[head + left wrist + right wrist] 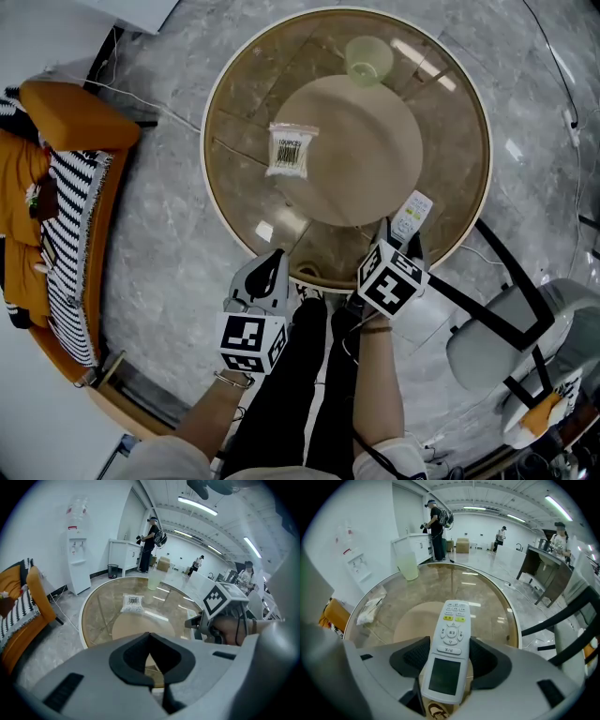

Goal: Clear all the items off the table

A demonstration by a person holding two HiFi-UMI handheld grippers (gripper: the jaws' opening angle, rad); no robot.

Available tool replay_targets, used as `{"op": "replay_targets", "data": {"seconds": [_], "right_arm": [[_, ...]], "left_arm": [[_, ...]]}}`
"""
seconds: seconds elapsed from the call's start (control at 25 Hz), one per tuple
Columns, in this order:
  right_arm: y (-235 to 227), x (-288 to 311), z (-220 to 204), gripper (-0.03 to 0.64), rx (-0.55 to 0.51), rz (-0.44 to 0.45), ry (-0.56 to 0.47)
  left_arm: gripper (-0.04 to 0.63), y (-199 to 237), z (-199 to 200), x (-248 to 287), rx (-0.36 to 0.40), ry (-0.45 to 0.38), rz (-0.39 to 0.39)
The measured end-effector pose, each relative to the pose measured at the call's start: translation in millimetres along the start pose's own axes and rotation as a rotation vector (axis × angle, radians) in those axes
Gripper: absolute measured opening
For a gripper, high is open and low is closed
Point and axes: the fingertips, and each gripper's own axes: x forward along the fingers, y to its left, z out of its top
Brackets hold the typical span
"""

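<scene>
Remote (452,637) at near-right edge of round glass worktop (246,98); I've got right tongs (449,659) clamped on its sides. Left tongs (150,638) pressed together, empty, off the near rim. Plastic bag (288,150) and green cup (367,59) lie farther in.

The left gripper (276,264) is hovering with its two jaws closed tip to tip, nothing caught between them; the left forearm (208,420) is reaching forward behind it, bare at the wrist; the right gripper (397,234) is being held a little further forward, its jaws pressing on both sides of a remote control (451,644), buttons facing up, screen end nearest the camera; the right forearm (378,375) is stretching out straight behind it; the two grippers are pointing the same way, side by side, not touching.
</scene>
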Motion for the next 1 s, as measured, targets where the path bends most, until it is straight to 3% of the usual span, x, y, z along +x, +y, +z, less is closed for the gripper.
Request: {"op": "replay_targets", "data": {"seconds": [0.16, 0.6, 1.0], "right_arm": [[2.1, -5.1, -2.0, 0.279, -0.025, 0.034, -0.005], [-13.6, -46.6, -7.9, 0.278, 0.025, 0.103, -0.056], [-74.7, -118.2, 1.1, 0.278, 0.121, 0.087, -0.148]], "left_arm": [[0.008, -0.3, -2.9, -3.1, 0.005, -0.001, -0.003], [0.008, -22.0, -3.6, -6.1, 0.031, -0.014, -0.019], [0.007, -105.5, 20.2, -10.9, 0.143, -0.040, -0.134]]}}
